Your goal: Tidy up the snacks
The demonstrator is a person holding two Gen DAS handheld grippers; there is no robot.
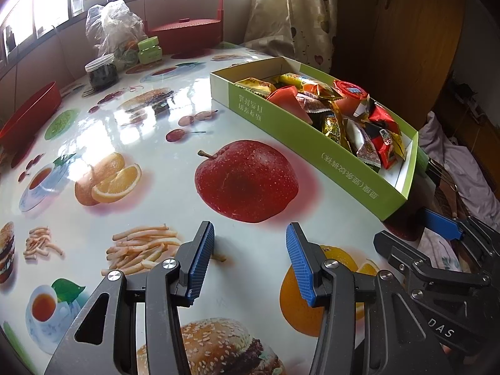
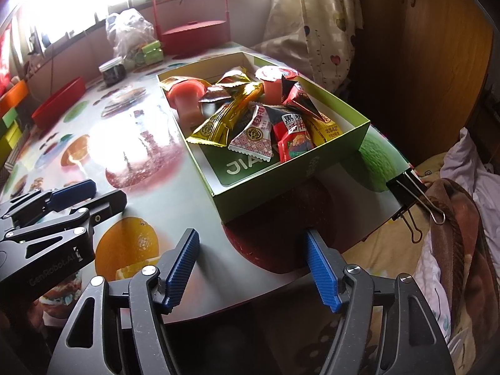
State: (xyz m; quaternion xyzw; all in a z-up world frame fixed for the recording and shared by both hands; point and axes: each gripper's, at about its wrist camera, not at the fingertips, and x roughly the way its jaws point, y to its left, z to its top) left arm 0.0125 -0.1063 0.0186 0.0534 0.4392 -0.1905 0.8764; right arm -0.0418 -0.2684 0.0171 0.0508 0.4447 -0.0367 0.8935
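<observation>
Your snacks (image 2: 250,118) already sit heaped in the green box (image 2: 290,187) at the counter's (image 1: 162,168) near corner — none loose outside it that you can see — and both your left gripper (image 1: 250,262) and right gripper (image 2: 253,268) hang with jaws spread, pinching nothing, so little seems left.

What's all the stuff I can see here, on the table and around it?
green box: one, open, right side of table
snack packets: several, gold, red, white, inside box
jelly cups: two or more, pink-red, inside box
dark jar: one, far left
green jar: one, far end
plastic bag: one, clear, far end
red basket: one, with handle, far end
red tray: one, left edge
binder clip: one, black, table corner
left gripper: jaws open, empty
right gripper: jaws open, empty
</observation>
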